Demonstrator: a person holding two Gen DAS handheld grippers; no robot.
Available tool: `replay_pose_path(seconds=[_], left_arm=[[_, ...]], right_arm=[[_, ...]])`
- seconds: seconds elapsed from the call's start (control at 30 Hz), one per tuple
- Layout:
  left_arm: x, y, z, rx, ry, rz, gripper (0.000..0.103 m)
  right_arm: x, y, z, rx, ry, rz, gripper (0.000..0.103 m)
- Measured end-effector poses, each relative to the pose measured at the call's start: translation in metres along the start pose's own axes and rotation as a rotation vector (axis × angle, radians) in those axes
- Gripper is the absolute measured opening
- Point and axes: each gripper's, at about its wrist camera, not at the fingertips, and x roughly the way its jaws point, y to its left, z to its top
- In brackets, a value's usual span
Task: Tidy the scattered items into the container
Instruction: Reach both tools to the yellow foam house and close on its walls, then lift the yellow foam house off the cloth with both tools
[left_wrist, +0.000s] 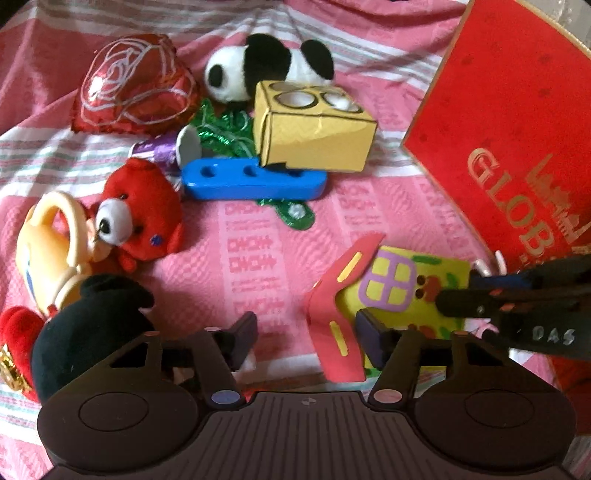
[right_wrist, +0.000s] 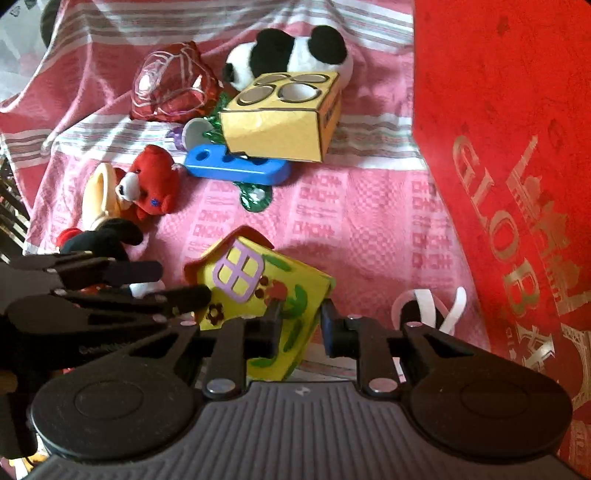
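Observation:
A yellow foam toy house (left_wrist: 413, 288) (right_wrist: 258, 291) with a red roof (left_wrist: 340, 295) lies on the pink cloth at the near edge. My left gripper (left_wrist: 306, 332) (right_wrist: 183, 284) stands open around the roof flap; its left finger is clear of it. My right gripper (right_wrist: 301, 325) (left_wrist: 458, 291) comes in from the right and is shut on the house's right wall edge. The red container (left_wrist: 517, 110) (right_wrist: 498, 147) with gold lettering stands at the right.
Further back lie a panda plush (left_wrist: 266, 62), a yellow cardboard box (left_wrist: 314, 136) on a blue plastic piece (left_wrist: 255, 181), a red foil heart (left_wrist: 136, 85) and green tinsel. At left: a red bear (left_wrist: 144, 210), a cream toy pot (left_wrist: 48, 240), a black plush (left_wrist: 85, 332).

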Motion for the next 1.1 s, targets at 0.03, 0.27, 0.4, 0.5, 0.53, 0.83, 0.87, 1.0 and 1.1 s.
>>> replay_pose_path(seconds=[0.03, 0.27, 0.4, 0.5, 0.53, 0.83, 0.87, 1.0, 1.1], left_arm=[[-0.001, -0.001, 0.002, 0.003, 0.000, -0.019, 0.038], [-0.008, -0.002, 0.007, 0.012, -0.002, -0.048, 0.019], [-0.010, 0.002, 0.010, -0.007, 0.003, -0.037, 0.039], [-0.012, 0.002, 0.013, -0.012, -0.022, 0.000, 0.038], [-0.013, 0.001, 0.015, -0.003, -0.031, 0.020, 0.038], [0.002, -0.019, 0.013, 0.123, 0.000, 0.080, 0.045], [0.002, -0.020, 0.011, 0.141, -0.002, 0.088, 0.046], [0.004, -0.019, 0.010, 0.140, 0.013, 0.057, 0.011], [0.001, -0.020, 0.010, 0.137, 0.005, 0.041, 0.008]], right_arm=[[0.000, -0.001, -0.001, 0.004, 0.002, 0.000, 0.025], [0.000, -0.001, 0.000, 0.013, 0.001, 0.010, 0.025], [0.001, -0.001, 0.001, 0.011, 0.003, 0.013, 0.025], [0.002, 0.000, 0.001, 0.005, 0.006, 0.011, 0.025], [0.002, 0.000, 0.001, 0.005, 0.006, 0.010, 0.025], [0.003, -0.001, 0.001, 0.017, 0.012, 0.014, 0.027], [0.003, -0.001, 0.000, 0.020, 0.014, 0.016, 0.027], [0.003, 0.000, 0.001, 0.030, 0.016, 0.025, 0.028], [0.004, 0.001, 0.003, 0.033, 0.016, 0.023, 0.034]])
